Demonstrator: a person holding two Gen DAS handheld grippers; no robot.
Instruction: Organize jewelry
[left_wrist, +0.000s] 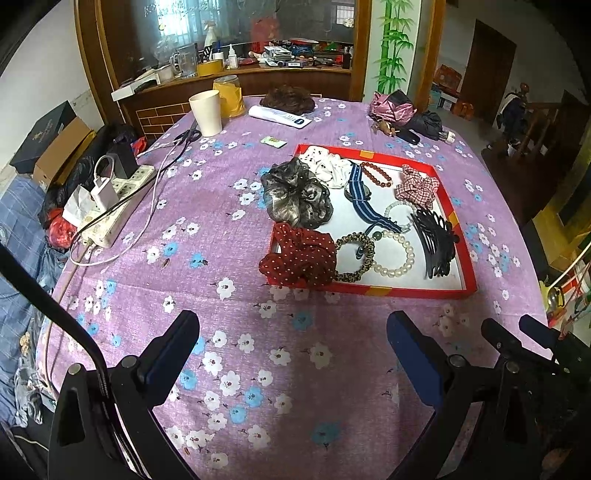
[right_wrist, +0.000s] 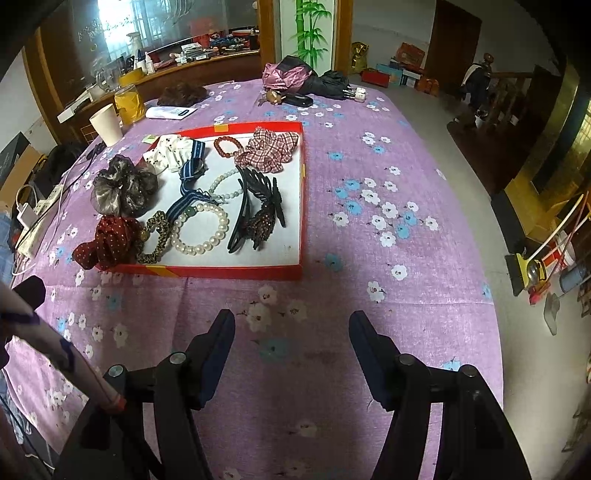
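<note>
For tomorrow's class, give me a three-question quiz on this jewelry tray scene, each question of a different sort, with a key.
1. True or false: the pearl bracelet lies outside the red tray.
2. Multiple choice: which item hangs over the tray's near left corner? A) plaid scrunchie B) red dotted scrunchie C) black hair clip
3. Fill in: both the left gripper and the right gripper are ____ and hold nothing.

Key: 1 false; 2 B; 3 open.
</note>
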